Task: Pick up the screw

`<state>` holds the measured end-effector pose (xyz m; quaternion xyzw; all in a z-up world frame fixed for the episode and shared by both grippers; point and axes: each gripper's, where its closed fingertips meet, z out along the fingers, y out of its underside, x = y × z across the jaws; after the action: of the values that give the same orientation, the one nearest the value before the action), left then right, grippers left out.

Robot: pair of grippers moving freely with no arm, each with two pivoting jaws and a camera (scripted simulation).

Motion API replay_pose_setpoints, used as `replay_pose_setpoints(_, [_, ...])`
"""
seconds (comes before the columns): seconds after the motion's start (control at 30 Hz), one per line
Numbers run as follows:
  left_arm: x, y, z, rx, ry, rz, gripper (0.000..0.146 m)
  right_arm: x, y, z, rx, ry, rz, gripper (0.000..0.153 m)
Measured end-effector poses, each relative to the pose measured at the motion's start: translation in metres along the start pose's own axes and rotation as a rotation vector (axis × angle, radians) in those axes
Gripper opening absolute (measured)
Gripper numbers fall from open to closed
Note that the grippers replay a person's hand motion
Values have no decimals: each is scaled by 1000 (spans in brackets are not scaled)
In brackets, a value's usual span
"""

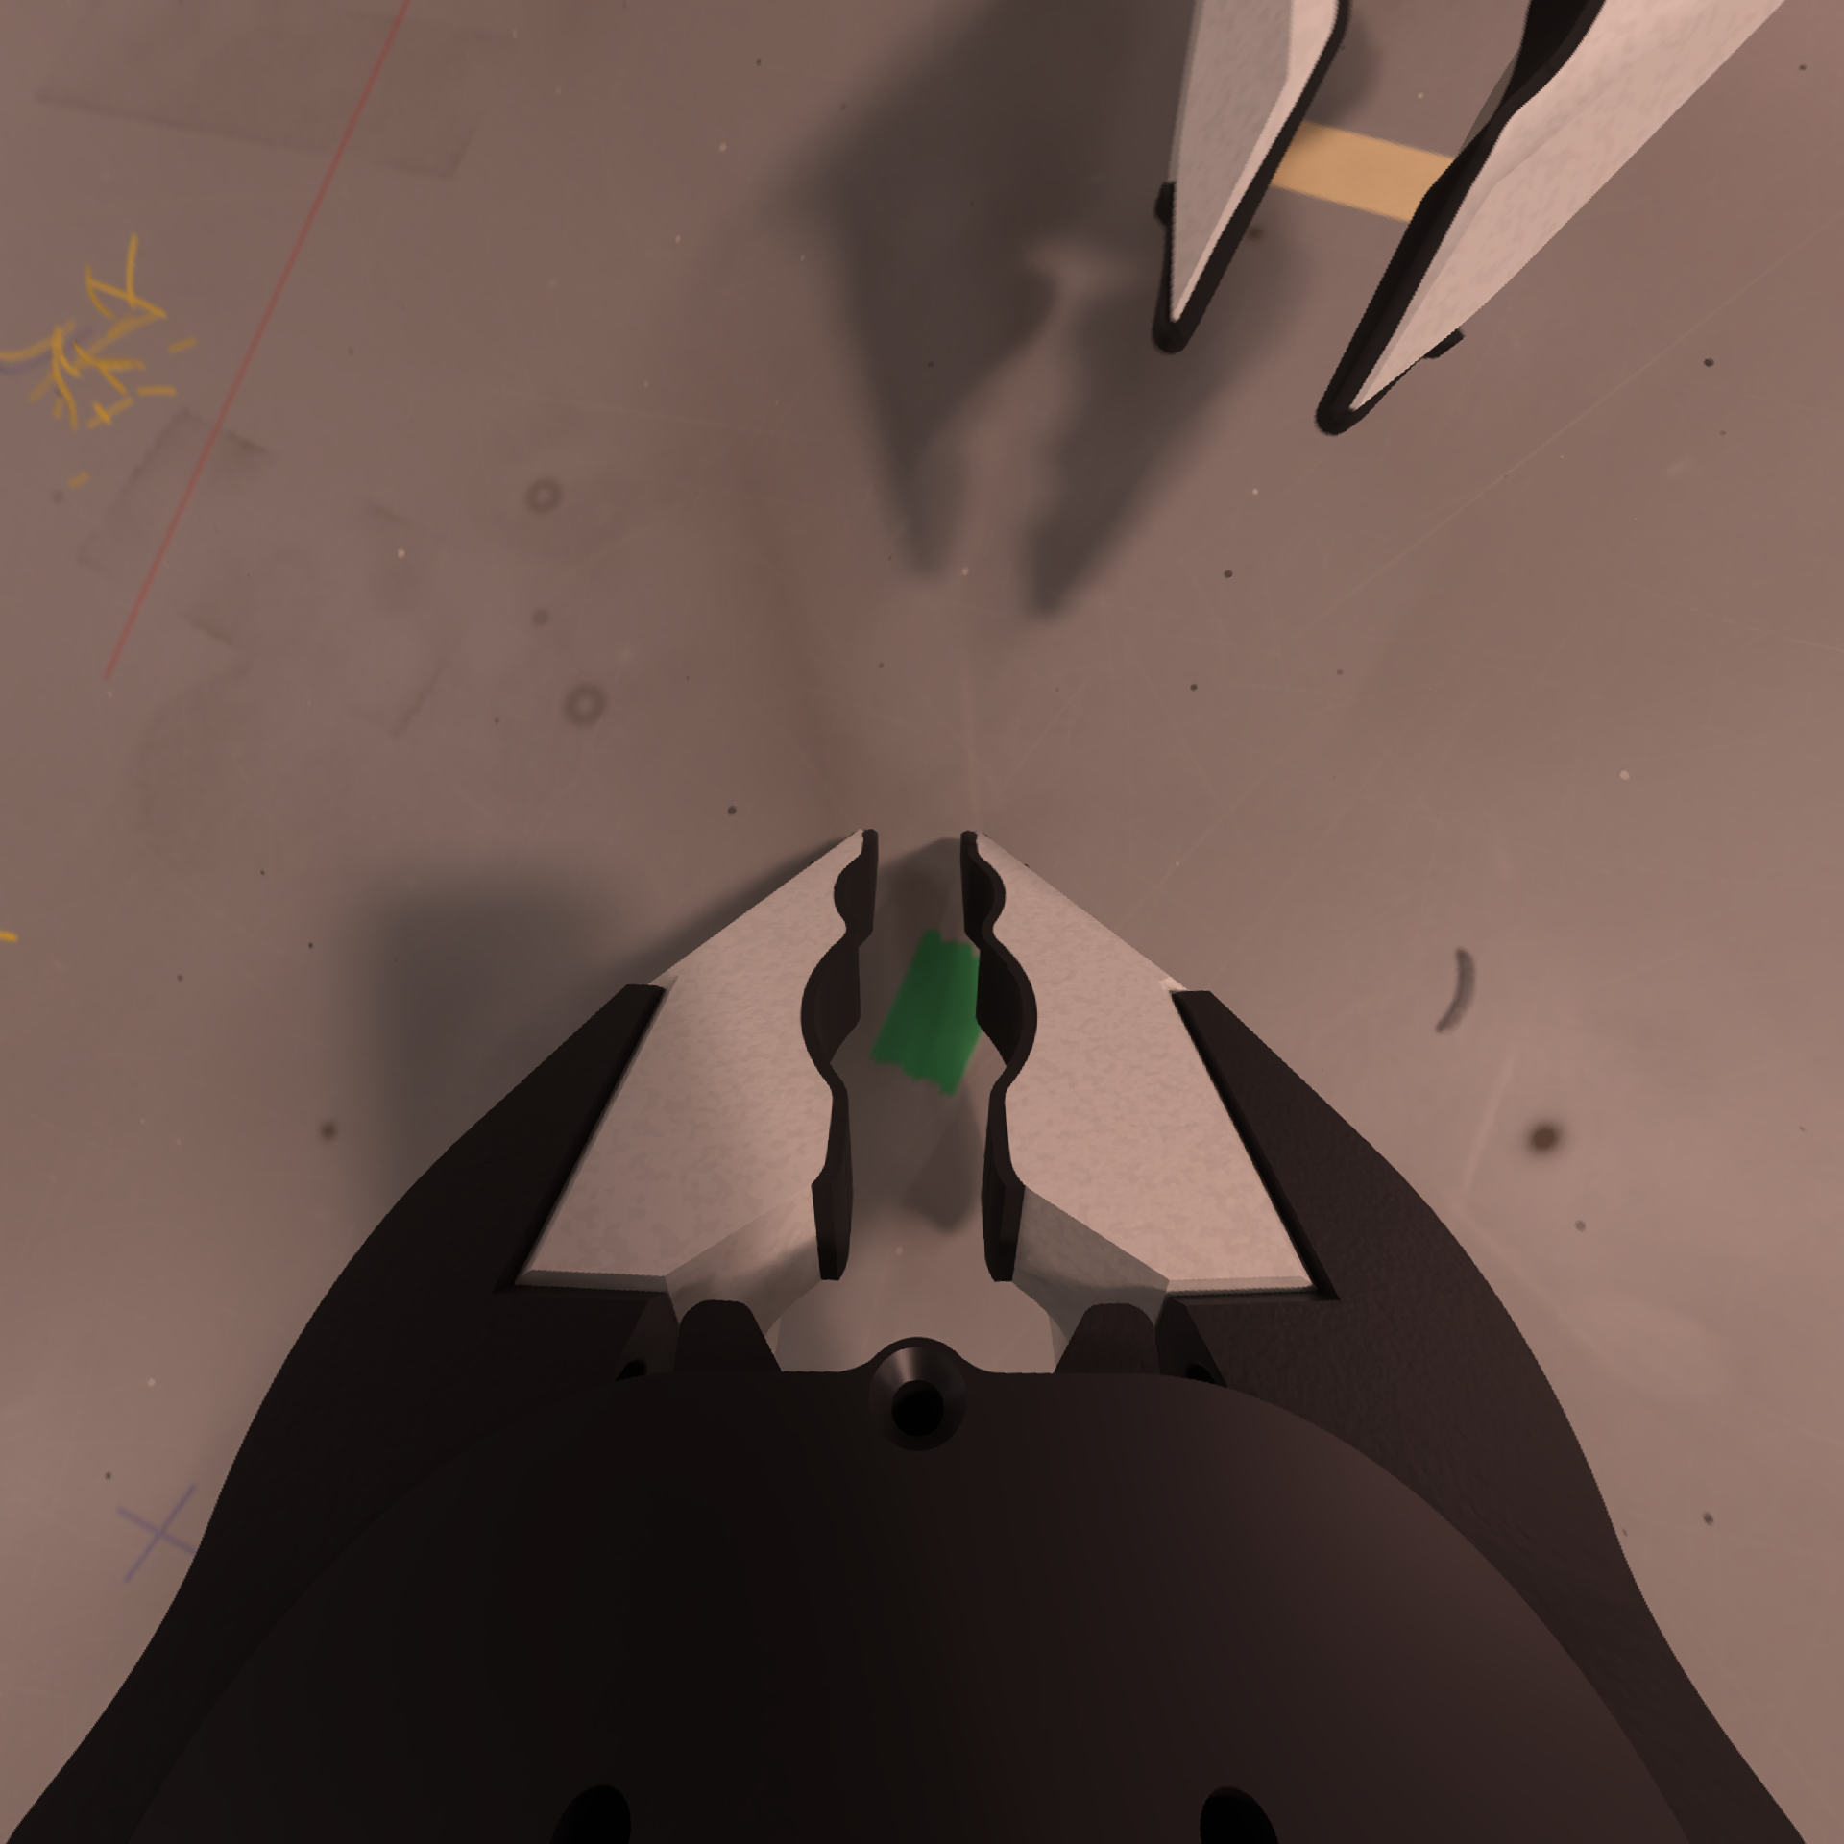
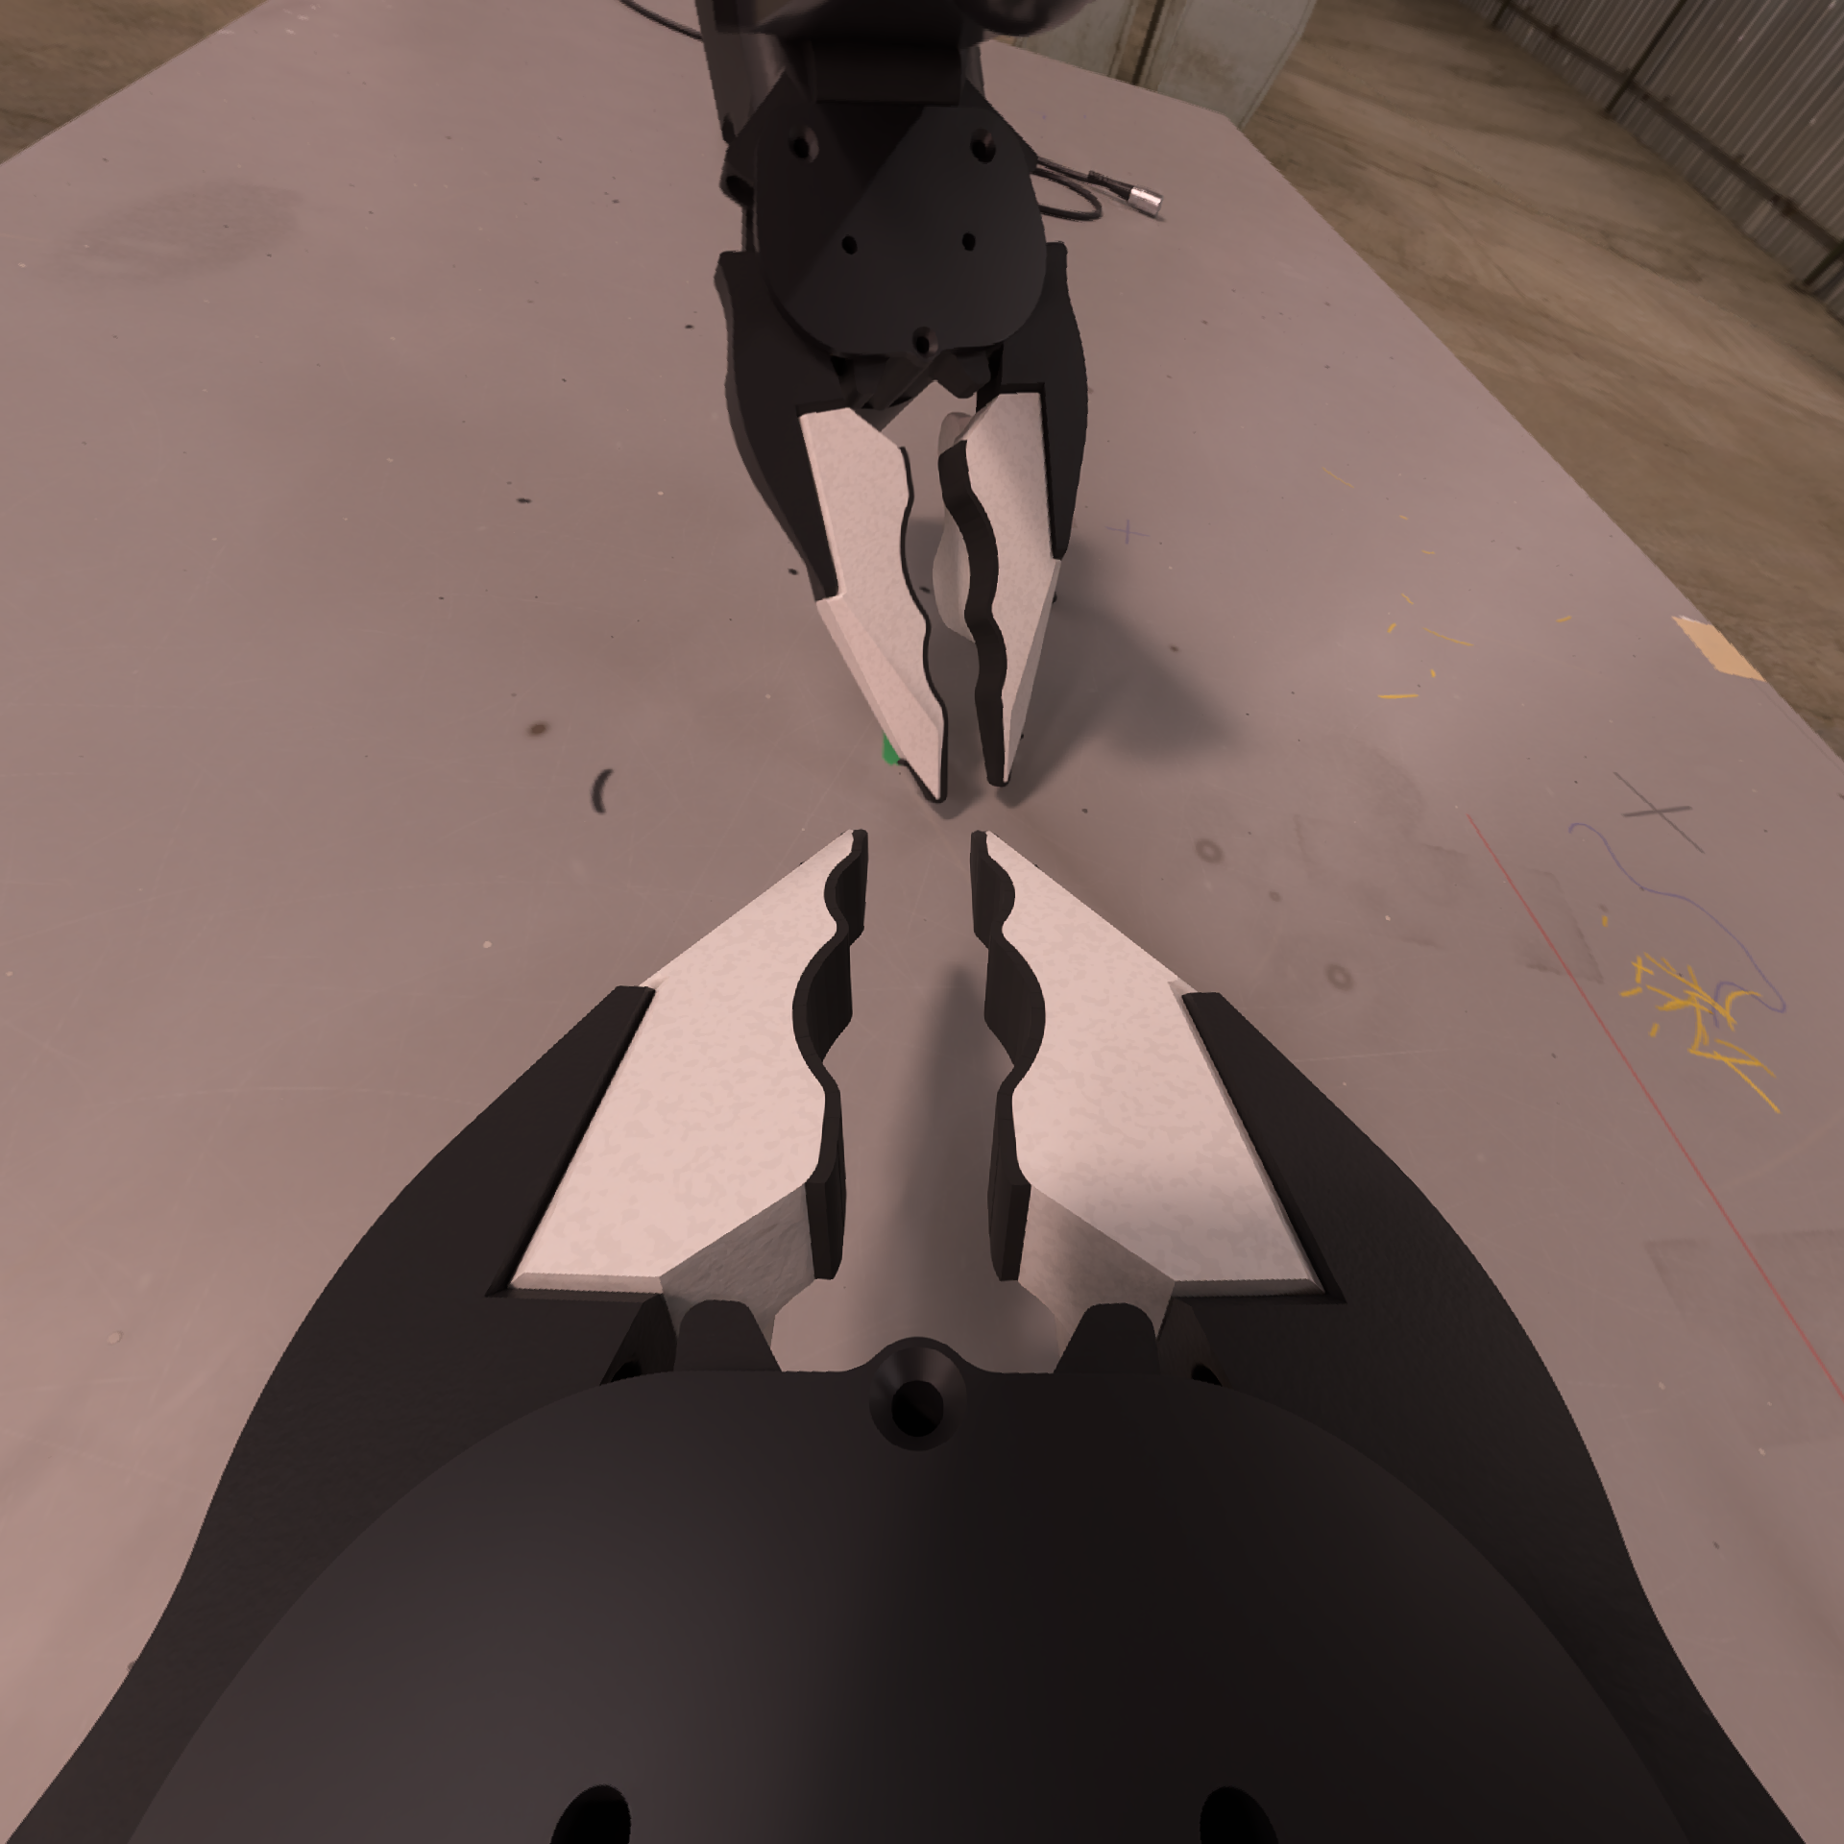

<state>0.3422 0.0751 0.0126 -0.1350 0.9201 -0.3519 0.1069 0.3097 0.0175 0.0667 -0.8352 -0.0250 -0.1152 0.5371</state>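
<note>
A small green screw (image 1: 928, 1013) lies on the grey-brown table (image 1: 499, 698), seen through the gap between my left gripper's fingers. My left gripper (image 1: 918, 840) is open with a narrow gap and points down at the table, the screw close to its right finger. In the right wrist view only a green sliver of the screw (image 2: 884, 750) shows beside the left gripper's tips (image 2: 966, 786), which are almost on the table. My right gripper (image 2: 915, 838) is open and empty, facing the left one a short way off. It also shows in the left wrist view (image 1: 1257, 379).
A tan tape strip (image 1: 1347, 175) lies on the table behind the right gripper's fingers. A thin cable with a metal plug (image 2: 1098, 205) lies behind the left gripper. The table's right edge (image 2: 1497, 399) runs diagonally, with floor beyond. Yellow scribbles (image 2: 1696, 1028) mark the surface.
</note>
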Motion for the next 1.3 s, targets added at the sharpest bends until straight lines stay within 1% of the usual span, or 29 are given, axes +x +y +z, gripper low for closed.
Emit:
replay_pose_setpoints(0.1, [-7,9,-6,-19,-4,-16,5,1,1,-1,2,1,2,20])
replay_pose_setpoints(0.13, [-11,13,-10,-26,-18,-21,4,1,1,-1,0,1,2,20])
replay_pose_setpoints(0.23, [-22,28,-21,-45,-48,-40,4,2,2,-2,-1,5,2,20])
replay_pose_setpoints(0.37, [-50,48,-36,-69,-136,-106,4,4,3,-2,-9,15,3,20])
replay_pose_setpoints(0.5, [-63,54,-44,-53,-149,-163,4,4,4,-1,-15,17,1,19])
replay_pose_setpoints(0.57, [-66,54,-48,-44,-162,-160,8,4,4,-1,-17,16,1,18])
replay_pose_setpoints(0.63, [-73,57,-55,-62,-198,-155,17,4,5,-1,-18,16,4,18])
replay_pose_setpoints(0.73, [-83,62,-66,-71,-228,-201,25,4,5,-1,-18,17,5,18])
replay_pose_setpoints(0.83, [-93,68,-75,-65,-260,-254,27,5,5,-1,-20,20,3,17])
replay_pose_setpoints(0.93, [-88,74,-72,-76,-199,-301,28,5,5,-1,-21,21,3,17])
replay_pose_setpoints(1.0, [-86,77,-66,-89,-185,-292,29,5,6,-1,-23,22,1,17])
replay_pose_setpoints(1.07, [-86,78,-60,-99,-198,-261,26,5,6,0,-25,22,-1,17])
replay_pose_setpoints(1.13, [-85,77,-57,-100,-184,-251,8,5,6,0,-26,23,-1,16])
replay_pose_setpoints(1.23, [-85,74,-59,-90,-182,-274,8,5,6,-1,-24,24,0,16])
replay_pose_setpoints(1.3, [-79,66,-61,-40,-137,-293,8,5,6,-1,-23,25,3,15])
